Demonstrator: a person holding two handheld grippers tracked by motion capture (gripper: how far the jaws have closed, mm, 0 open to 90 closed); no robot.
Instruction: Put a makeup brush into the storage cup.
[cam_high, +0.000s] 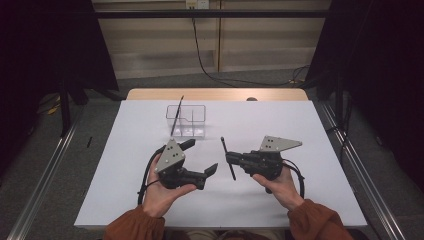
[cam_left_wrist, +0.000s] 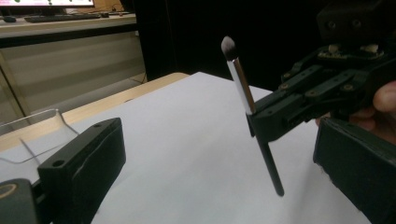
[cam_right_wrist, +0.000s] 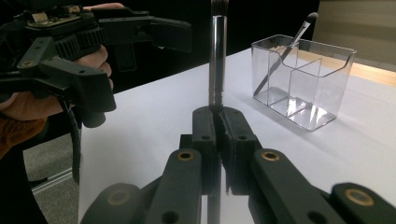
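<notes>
Left of centre in the high view, our left gripper (cam_high: 202, 157) hangs with jaws wide, nothing between them. Right of it, our right gripper (cam_high: 231, 159) is clamped on a brush (cam_high: 228, 158), tilted above the table (cam_high: 300, 200). Upper centre stands the box (cam_high: 186, 121).

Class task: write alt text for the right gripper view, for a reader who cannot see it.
Two black jaws of the right gripper are shut on a makeup brush, which stands upright above a white table. To the right stands a clear divided organizer with a second brush leaning inside. At left, a hand holds the left gripper, its jaws open.
</notes>
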